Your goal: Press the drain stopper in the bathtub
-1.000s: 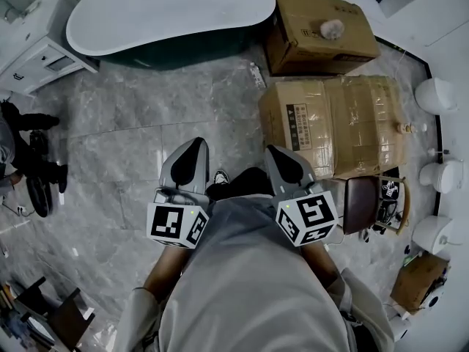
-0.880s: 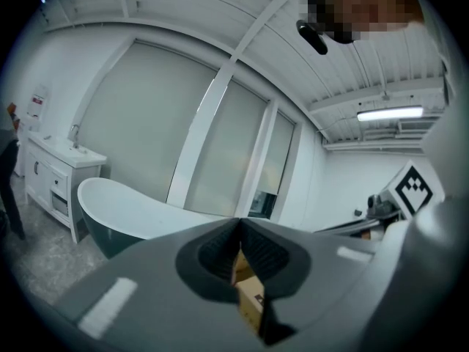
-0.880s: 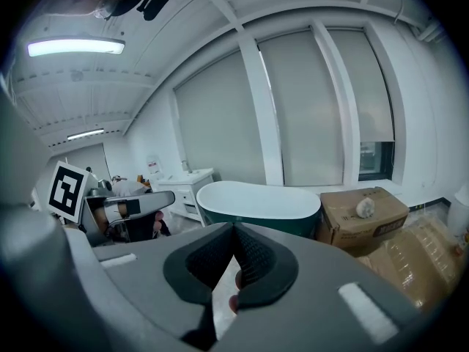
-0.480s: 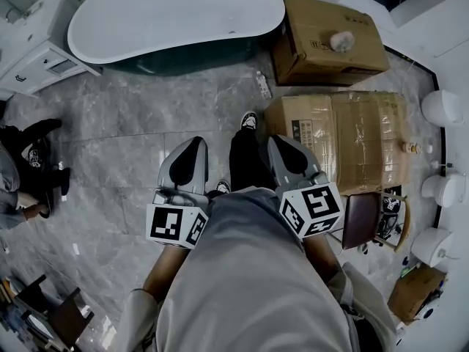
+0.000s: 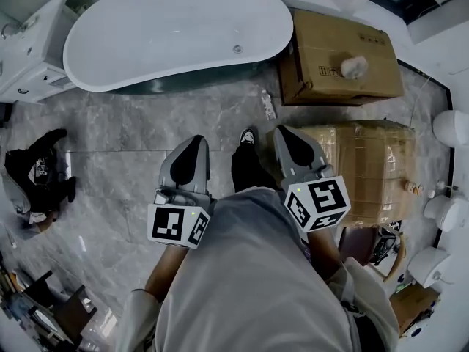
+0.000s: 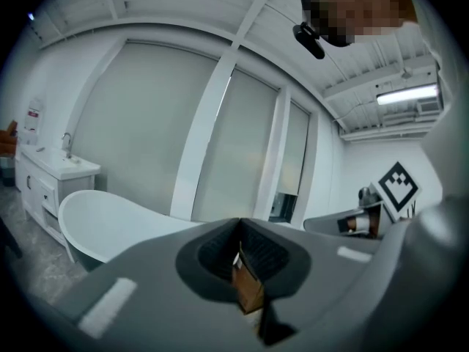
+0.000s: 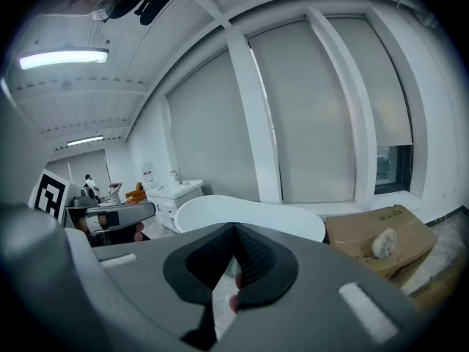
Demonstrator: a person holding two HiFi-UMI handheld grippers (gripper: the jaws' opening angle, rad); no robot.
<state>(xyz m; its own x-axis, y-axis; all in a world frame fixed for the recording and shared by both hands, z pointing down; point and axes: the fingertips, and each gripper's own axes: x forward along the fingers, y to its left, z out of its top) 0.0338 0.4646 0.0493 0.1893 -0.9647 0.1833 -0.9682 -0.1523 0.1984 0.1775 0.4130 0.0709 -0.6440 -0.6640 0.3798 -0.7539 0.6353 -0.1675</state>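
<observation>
Since the earlier frames, the white oval bathtub (image 5: 146,35) is brought lower and fuller into the head view. Its long axis is noted at 9 to 3 o'clock. The small round metal drain stopper (image 5: 237,48) is logged on the tub floor, well apart: 1 o'clock from the left gripper (image 5: 192,149), 11 o'clock from the right gripper (image 5: 286,136). Neither is judged clearly nearer. Both jaw pairs are closed, nothing held.

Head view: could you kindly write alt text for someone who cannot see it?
A person holds the left tongs and right tongs, both shut, above a grey marble floor, facing a white oval bathtub. Brown cardboard boxes sit to its right.
</observation>
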